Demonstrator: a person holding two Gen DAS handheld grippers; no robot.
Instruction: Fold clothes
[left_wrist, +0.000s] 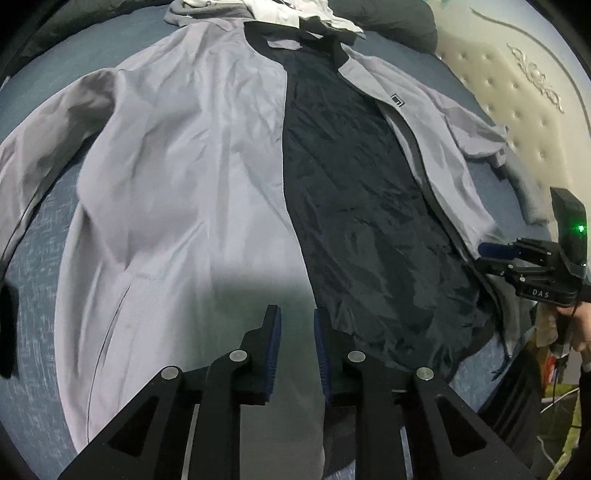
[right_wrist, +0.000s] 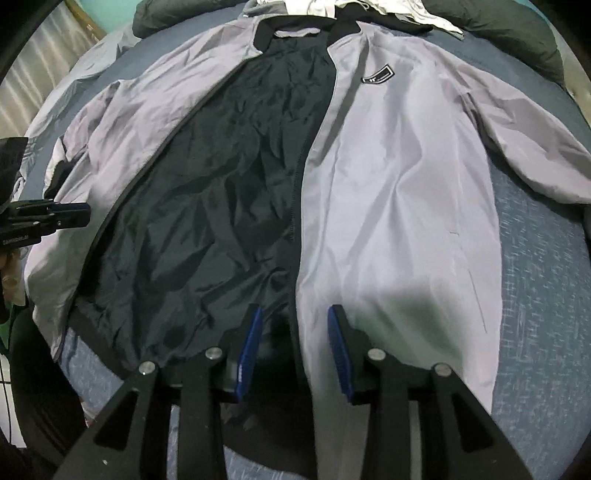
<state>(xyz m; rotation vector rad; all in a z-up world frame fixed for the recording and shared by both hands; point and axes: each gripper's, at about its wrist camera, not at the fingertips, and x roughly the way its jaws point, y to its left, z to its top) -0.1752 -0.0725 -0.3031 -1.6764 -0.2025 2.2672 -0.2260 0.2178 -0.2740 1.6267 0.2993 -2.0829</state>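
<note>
You've got a jacket (left_wrist: 177, 155) w/ thin, smooth grey shell cloth, slight sheen, lightly creased. Its lining (left_wrist: 354, 192) is dark, glossier, crinkled. The bedsheet (right_wrist: 535, 280) under it looks matt blue woven cloth w/ a flecked texture. Your left gripper (left_wrist: 297, 325) is matt black plastic w/ shiny metal pivot pins; the pads (right_wrist: 249, 347) are blue, ribbed, rubbery. The headboard (left_wrist: 491, 77) is tufted, padded, cream.
</note>
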